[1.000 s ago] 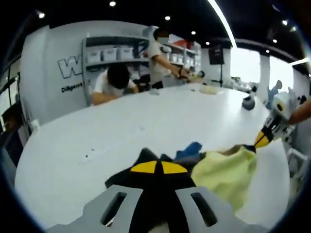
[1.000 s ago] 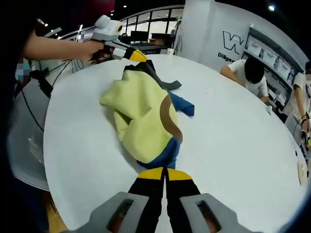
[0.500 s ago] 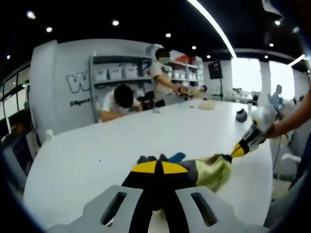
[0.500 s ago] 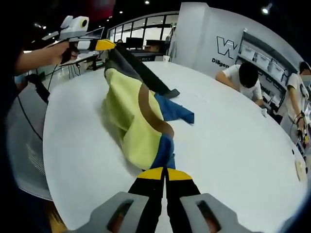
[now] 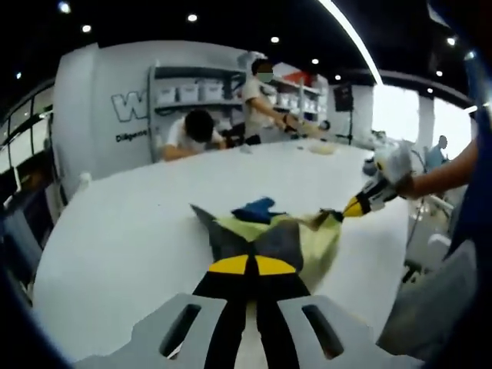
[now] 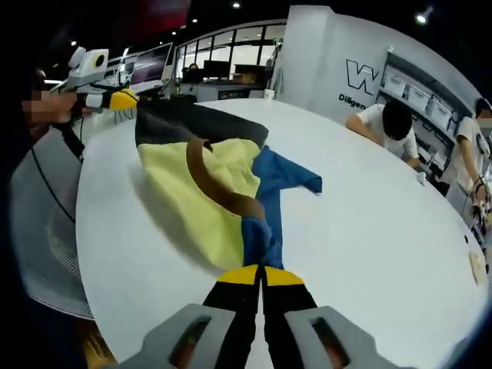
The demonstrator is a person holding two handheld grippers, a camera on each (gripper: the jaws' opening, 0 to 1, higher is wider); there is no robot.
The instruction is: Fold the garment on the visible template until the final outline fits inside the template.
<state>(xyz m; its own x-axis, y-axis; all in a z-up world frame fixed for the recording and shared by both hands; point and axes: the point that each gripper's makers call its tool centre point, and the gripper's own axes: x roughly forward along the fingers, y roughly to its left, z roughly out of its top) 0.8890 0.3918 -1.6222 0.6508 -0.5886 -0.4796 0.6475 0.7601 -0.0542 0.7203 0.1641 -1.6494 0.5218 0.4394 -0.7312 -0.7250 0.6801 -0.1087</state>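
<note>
A garment in yellow (image 6: 192, 188), blue, dark grey and a brown neck band hangs stretched between both grippers just over the white table (image 6: 369, 231). My right gripper (image 6: 261, 274) is shut on the blue part at the near end. At the far left, my left gripper (image 6: 123, 98) pinches the dark grey edge. In the left gripper view, my left gripper (image 5: 247, 265) is shut on the grey cloth, with the garment (image 5: 311, 238) spreading away over the table (image 5: 131, 231). From the right, the right gripper (image 5: 354, 206) holds the cloth's other end.
A person (image 5: 192, 131) leans on the table's far side and another (image 5: 261, 92) stands by shelves of white bins (image 5: 184, 92). Small items (image 5: 373, 164) lie far right. The table's rounded edge (image 6: 81, 254) runs near the garment, with a chair (image 6: 42, 231) beyond.
The grippers have pulled apart. The garment, bunched a second ago and then lifted, now spreads wide and flatter between them, with the blue sleeve trailing on the table.
</note>
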